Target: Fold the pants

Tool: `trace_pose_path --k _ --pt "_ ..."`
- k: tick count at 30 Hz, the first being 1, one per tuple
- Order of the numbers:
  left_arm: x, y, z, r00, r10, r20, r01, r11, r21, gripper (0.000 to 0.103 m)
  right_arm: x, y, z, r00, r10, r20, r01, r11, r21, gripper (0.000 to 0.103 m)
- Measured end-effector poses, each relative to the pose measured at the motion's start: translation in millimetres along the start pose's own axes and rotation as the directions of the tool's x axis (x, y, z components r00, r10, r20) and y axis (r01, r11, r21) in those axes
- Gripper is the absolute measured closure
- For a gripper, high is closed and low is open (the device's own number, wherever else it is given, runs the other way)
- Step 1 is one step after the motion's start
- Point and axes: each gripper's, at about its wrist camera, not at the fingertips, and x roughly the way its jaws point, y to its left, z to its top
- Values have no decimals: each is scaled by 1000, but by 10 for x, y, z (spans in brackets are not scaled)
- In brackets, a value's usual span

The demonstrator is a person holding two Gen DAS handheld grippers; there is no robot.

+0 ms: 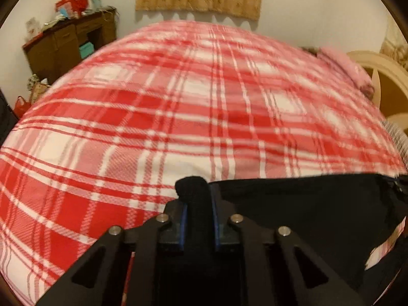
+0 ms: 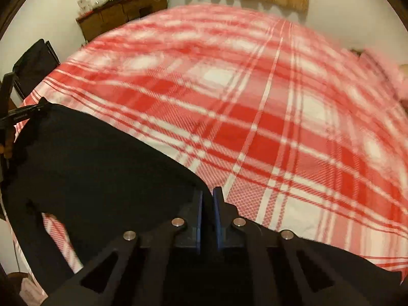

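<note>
The black pants [image 1: 306, 216] hang as a dark sheet over the near edge of the bed, stretched between my two grippers. My left gripper [image 1: 199, 204] is shut on a bunched fold of the pants, which sticks up between its blue pads [image 1: 182, 219]. In the right wrist view the pants [image 2: 102, 165] spread to the left, and their edge runs into my right gripper [image 2: 208, 204], whose blue pads [image 2: 199, 209] are shut on the thin cloth. The left gripper [image 2: 15, 114] shows at that view's far left, at the cloth's other end.
A red and white plaid blanket [image 1: 191, 102] covers the bed. A brown dresser [image 1: 66, 46] with clutter on top stands against the far left wall. A pink pillow [image 1: 344, 63] and cream headboard [image 1: 382, 76] are at right. A black chair [image 2: 35, 63] stands by the bed's left side.
</note>
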Motion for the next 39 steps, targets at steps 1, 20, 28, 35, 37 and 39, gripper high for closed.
trace_pose_path --k 1,20,28,35,37,39 --pt "-101 16 6 1000 -11 27 11 1000 -17 87 -124 26 0 1000 0 31 0 1000 5 98" --pt "-1546 229 -1327 957 -28 289 14 999 50 87 -1475 1621 -1891 972 5 235 64 957 -284 98" --pt "-1420 491 -1859 964 -32 264 40 999 -24 85 -1086 1804 -2398 982 -63 178 123 931 -345 98" --pt "-1525 484 -2011 951 83 297 -88 996 5 33 -953 1832 -2551 986 -70 148 118 930 -347 97" --pt "-1624 559 -2025 957 88 278 -92 996 0 15 -963 1837 -2560 985 -74 155 124 931 -343 96" --pt "-1722 640 -2060 957 120 265 -128 992 11 5 -979 1845 -2564 987 -72 145 119 929 -351 94"
